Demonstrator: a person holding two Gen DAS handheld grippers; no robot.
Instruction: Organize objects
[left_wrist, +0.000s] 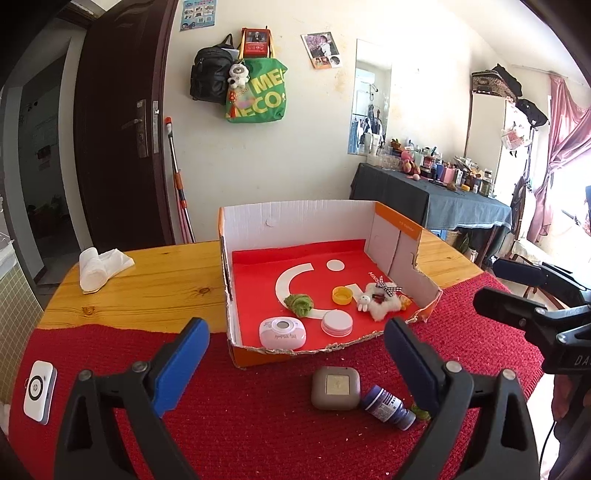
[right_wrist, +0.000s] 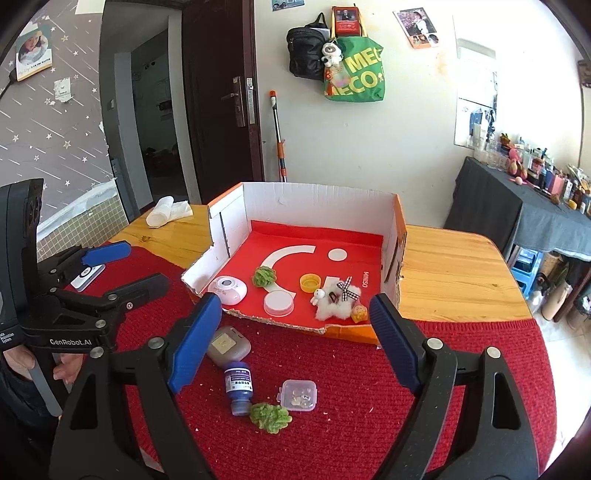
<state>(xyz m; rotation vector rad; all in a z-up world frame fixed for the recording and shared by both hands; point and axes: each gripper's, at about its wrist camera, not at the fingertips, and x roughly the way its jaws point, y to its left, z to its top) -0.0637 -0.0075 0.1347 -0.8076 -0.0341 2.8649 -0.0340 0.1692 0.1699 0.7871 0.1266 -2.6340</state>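
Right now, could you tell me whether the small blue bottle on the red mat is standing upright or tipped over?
Tipped over: the blue bottle lies on its side on the red mat, cap beside the green scrunchie.

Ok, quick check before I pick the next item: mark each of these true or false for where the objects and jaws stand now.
1. The blue bottle lies on its side on the red mat, outside the box. True.
2. The yellow cap sits on the mat. False: it is inside the cardboard box.
3. Both the left gripper and the right gripper have open jaws with nothing between them. True.
4. The clear plastic case is in the box. False: it rests on the mat, beside the green scrunchie.
5. The box holds a pink-and-white round device. True.
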